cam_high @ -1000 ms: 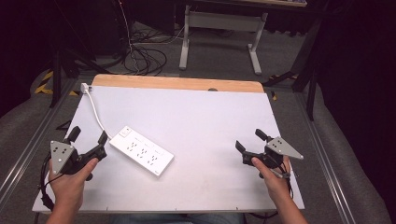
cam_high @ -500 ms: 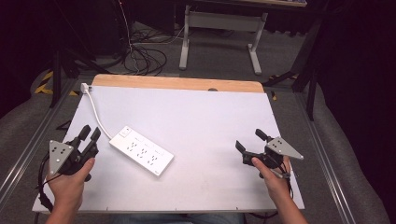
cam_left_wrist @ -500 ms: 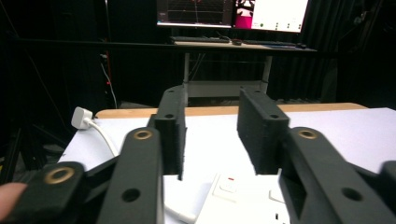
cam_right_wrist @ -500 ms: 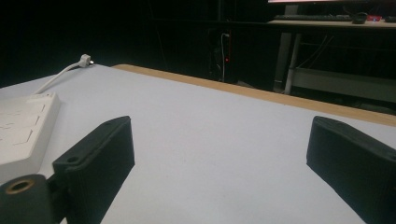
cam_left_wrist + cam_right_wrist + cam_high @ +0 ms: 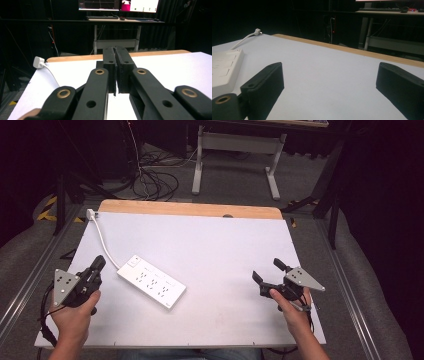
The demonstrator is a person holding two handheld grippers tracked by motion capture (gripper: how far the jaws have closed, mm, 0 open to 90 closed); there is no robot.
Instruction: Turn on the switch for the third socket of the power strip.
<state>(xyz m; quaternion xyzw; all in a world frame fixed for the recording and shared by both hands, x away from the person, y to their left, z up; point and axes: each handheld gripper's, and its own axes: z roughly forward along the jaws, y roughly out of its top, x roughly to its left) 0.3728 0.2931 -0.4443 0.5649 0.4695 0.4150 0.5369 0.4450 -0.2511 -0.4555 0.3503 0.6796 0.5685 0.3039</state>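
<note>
White power strip [image 5: 151,281] lying askew toward the tabletop's [image 5: 225,245] left edge, just beside the left claw [image 5: 98,264], jaws just closed on nothing, right claw [image 5: 267,271] wide open and empty, well apart near the right edge.

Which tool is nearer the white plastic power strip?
Left. The left tool sits just beside the white plastic power strip; the right tool is well across the table.

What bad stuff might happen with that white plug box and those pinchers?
The left gripper has just closed on nothing, beside the power strip; shut like that, it would likely shove the strip instead of grabbing it. The cord runs to a plug at the table's far left corner, so pulling might drag it off. The right gripper is open, far away.
</note>
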